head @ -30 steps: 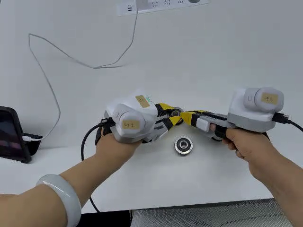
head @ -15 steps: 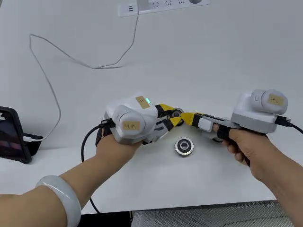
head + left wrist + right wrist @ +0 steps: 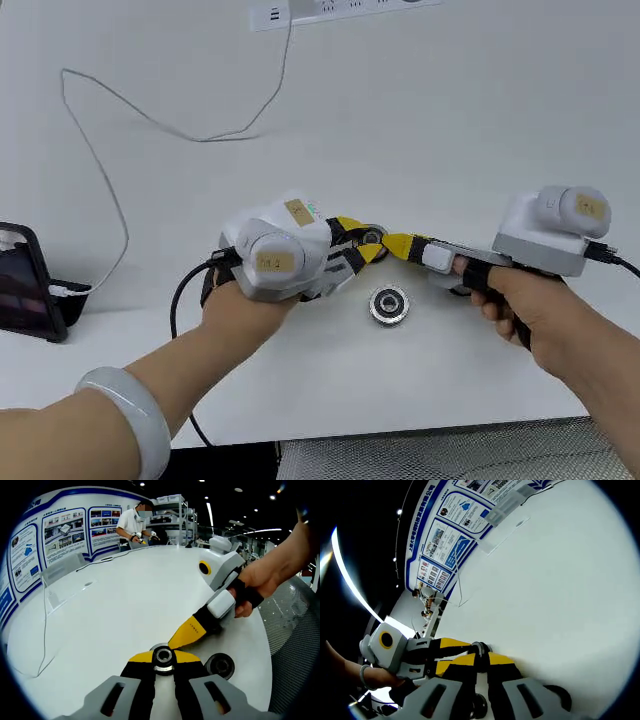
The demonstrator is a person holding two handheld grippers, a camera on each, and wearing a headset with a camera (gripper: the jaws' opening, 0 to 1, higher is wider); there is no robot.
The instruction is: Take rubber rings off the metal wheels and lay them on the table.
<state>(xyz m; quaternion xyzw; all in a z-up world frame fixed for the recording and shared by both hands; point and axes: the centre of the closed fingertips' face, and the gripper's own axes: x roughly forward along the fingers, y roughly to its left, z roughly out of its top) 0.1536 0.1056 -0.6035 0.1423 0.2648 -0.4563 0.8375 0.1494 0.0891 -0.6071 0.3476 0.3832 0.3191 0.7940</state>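
A small metal wheel (image 3: 373, 238) with a dark rubber ring hangs in the air between both grippers. My left gripper (image 3: 360, 247) is shut on it, its yellow tips on either side of the wheel (image 3: 164, 654). From the right, my right gripper (image 3: 390, 243) comes in with its yellow jaws pinched together at the wheel's (image 3: 480, 648) rim, on the rubber ring. A second wheel (image 3: 388, 305) lies flat on the white table just below them, also seen in the left gripper view as wheel (image 3: 220, 665).
A phone (image 3: 20, 285) on a stand sits at the far left, with a white cable (image 3: 110, 190) running up to a power strip (image 3: 340, 10). A black cord (image 3: 180, 300) trails from the left gripper. The table's front edge (image 3: 400, 432) is close below my hands.
My right hand and gripper body have shifted slightly right and down while the jaws stay at the wheel. The left gripper holds still.
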